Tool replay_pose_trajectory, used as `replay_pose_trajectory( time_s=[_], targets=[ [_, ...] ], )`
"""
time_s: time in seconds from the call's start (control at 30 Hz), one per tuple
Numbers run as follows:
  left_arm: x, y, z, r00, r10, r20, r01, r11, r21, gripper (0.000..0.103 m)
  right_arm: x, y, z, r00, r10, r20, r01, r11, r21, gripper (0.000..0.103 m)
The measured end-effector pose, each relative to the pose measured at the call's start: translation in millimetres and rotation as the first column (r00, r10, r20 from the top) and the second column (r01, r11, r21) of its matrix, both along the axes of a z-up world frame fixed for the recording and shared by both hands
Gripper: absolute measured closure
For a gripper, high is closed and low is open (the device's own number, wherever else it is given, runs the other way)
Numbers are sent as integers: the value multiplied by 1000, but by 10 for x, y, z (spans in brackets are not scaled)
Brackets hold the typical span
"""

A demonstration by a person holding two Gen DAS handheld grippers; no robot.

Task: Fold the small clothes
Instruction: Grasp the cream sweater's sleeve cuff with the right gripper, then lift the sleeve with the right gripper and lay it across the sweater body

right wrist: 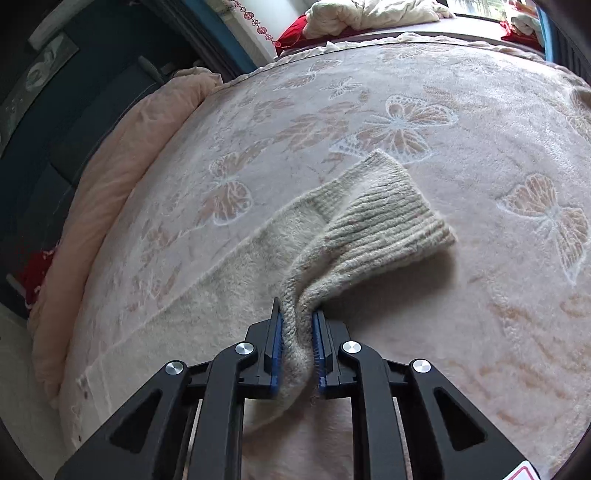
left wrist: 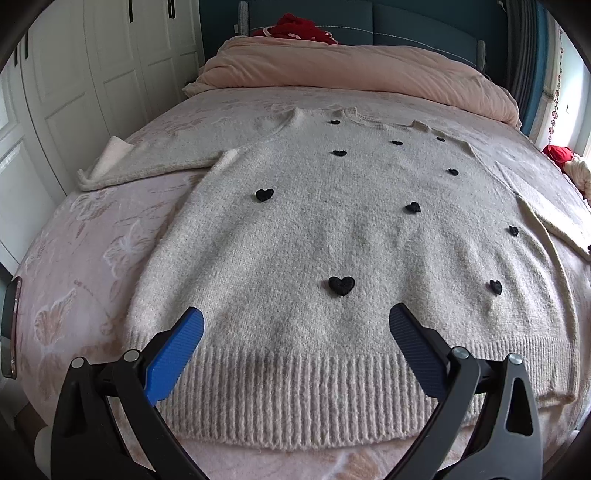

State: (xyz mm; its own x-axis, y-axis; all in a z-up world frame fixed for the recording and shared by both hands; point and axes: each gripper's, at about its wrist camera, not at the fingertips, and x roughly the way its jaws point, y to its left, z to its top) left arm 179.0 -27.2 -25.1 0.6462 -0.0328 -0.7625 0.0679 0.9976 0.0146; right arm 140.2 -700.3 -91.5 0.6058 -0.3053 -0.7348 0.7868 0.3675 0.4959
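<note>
A cream knit sweater point(left wrist: 332, 229) with small black hearts lies flat, front up, on the pink butterfly bedspread point(left wrist: 92, 258). Its ribbed hem point(left wrist: 295, 391) faces me. Its left sleeve point(left wrist: 147, 162) stretches out to the left. My left gripper point(left wrist: 295, 325) is open and empty, hovering just above the hem. In the right wrist view, my right gripper point(right wrist: 297, 317) is shut on the sweater's right sleeve point(right wrist: 295, 258) near its ribbed cuff point(right wrist: 391, 221), which is lifted off the bedspread point(right wrist: 480, 147).
A rolled pink duvet point(left wrist: 351, 70) lies across the head of the bed, with red fabric point(left wrist: 303, 26) behind it. White wardrobe doors point(left wrist: 92, 74) stand at left. A phone point(left wrist: 11, 325) lies at the bed's left edge. Bundled cloth point(right wrist: 369, 14) sits by the window.
</note>
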Motion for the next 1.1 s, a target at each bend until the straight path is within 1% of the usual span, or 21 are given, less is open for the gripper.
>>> replay_pose_trajectory(
  time_s=[0.07, 0.13, 0.17, 0.23, 0.3, 0.33, 0.4, 0.43, 0.47, 0.5, 0.53, 0.6, 0.63, 0.7, 0.73, 0.83, 0.93, 0.97, 1.03, 1.07, 1.1],
  targets=[
    [37, 21, 5, 1000, 0, -2, 0, 1000, -6, 5, 63, 86, 260, 994, -1, 105, 5, 999, -38, 90],
    [73, 64, 37, 1000, 0, -2, 0, 1000, -26, 5, 262, 254, 623, 977, 62, 204, -44, 995, -92, 90],
    [92, 90, 59, 1000, 2, -2, -2, 999, -37, 5, 376, 402, 821, 958, 120, 262, -92, 989, -119, 90],
    [134, 161, 120, 1000, 9, 2, -9, 997, -78, 5, 747, 851, 1310, 881, 304, 362, -239, 947, -213, 90],
    [177, 246, 194, 1000, 28, 7, -27, 991, -129, 5, 1092, 1432, 1719, 789, 489, 372, -382, 865, -326, 89],
    [199, 285, 230, 999, 36, 10, -34, 987, -156, 5, 1287, 1831, 1900, 722, 590, 363, -461, 800, -383, 89],
    [226, 359, 305, 998, 59, 21, -54, 978, -202, 5, 1616, 2571, 2033, 587, 738, 333, -601, 673, -432, 84],
    [253, 404, 347, 997, 70, 26, -62, 971, -230, 5, 1750, 2891, 2010, 531, 786, 316, -657, 618, -432, 82],
    [278, 435, 375, 997, 74, 26, -65, 965, -254, 5, 1933, 3302, 1916, 464, 838, 287, -726, 545, -419, 65],
    [318, 468, 402, 997, 77, 23, -68, 956, -284, 5, 2071, 3627, 1777, 416, 875, 247, -779, 483, -399, 54],
    [365, 493, 418, 997, 75, 17, -66, 947, -315, 5, 2180, 3919, 1611, 382, 903, 198, -820, 430, -379, 43],
    [501, 530, 421, 998, 63, -13, -63, 927, -369, 5, 2266, 4281, 1302, 342, 932, 124, -869, 364, -337, 43],
    [585, 549, 415, 998, 57, -28, -63, 915, -398, 5, 2238, 4355, 1156, 340, 933, 118, -879, 360, -314, 43],
    [774, 555, 399, 998, 38, -46, -55, 891, -451, 5, 2077, 4270, 910, 376, 912, 164, -879, 407, -250, 43],
    [910, 530, 386, 998, 26, -49, -46, 886, -461, 5, 1970, 4151, 804, 408, 895, 182, -870, 442, -220, 43],
    [1349, 367, 321, 997, -7, -77, -28, 898, -438, 5, 1645, 3691, 499, 554, 822, 136, -812, 569, -132, 43],
    [1811, 224, 192, 994, 7, -106, -57, 878, -475, 5, 1433, 3273, 277, 656, 739, 157, -744, 667, -30, 41],
    [1951, 196, 118, 992, 18, -123, -78, 860, -505, 5, 1421, 3112, 219, 690, 706, 162, -715, 699, 0, 41],
    [2259, 155, -87, 978, 60, -201, -164, 817, -553, 5, 1380, 3027, 123, 715, 680, 162, -690, 724, 8, 41],
    [2393, 144, -214, 966, 80, -248, -213, 789, -577, 5, 1397, 2968, 62, 720, 674, 165, -685, 728, 11, 41],
    [2469, 139, -286, 957, 95, -275, -245, 773, -586, 6, 1442, 2939, 34, 723, 669, 174, -682, 731, 20, 41]
  ],
)
